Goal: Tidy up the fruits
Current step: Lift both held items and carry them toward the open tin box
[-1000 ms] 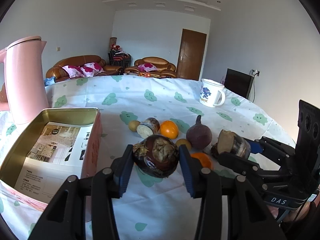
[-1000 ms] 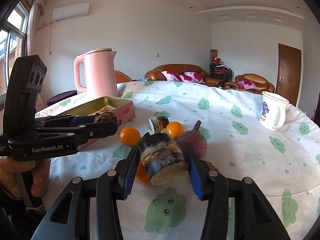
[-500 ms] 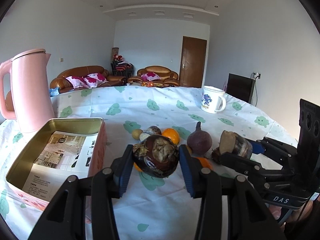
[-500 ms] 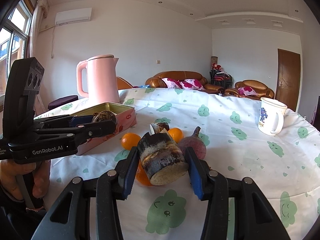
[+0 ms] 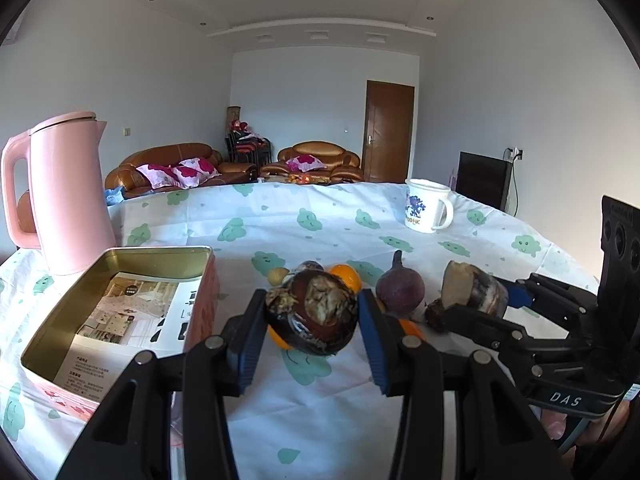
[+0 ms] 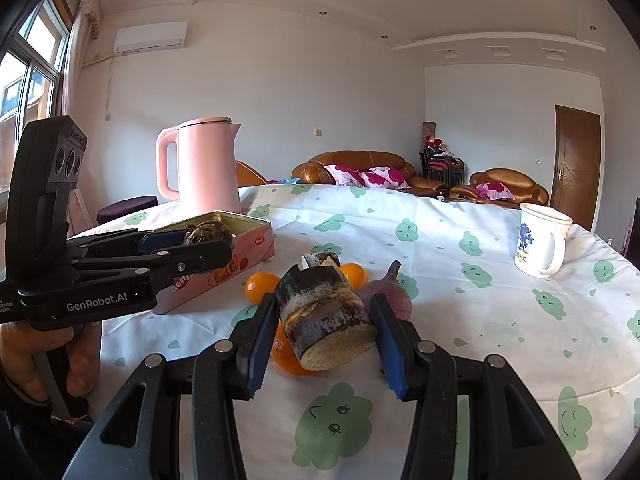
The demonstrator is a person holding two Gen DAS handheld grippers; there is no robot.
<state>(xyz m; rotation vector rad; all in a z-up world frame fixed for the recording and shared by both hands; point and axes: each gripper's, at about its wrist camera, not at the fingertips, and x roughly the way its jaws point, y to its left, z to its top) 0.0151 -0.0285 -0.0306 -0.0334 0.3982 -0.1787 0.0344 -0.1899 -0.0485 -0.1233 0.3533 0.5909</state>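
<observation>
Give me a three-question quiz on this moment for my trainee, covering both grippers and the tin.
1. True or false: the tin holds fruit.
2. Which gripper holds the cut, flat-ended chunk: A left, B right?
3. What stands behind the tin?

Key:
1. False; only printed paper shows inside.
2. B; the right gripper clamps it, while the left gripper clamps a round dark fruit.
3. The pink kettle.

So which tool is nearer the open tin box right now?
Left. The left tool hangs just beside the tin box; the right tool is farther off, over the oranges.
</observation>
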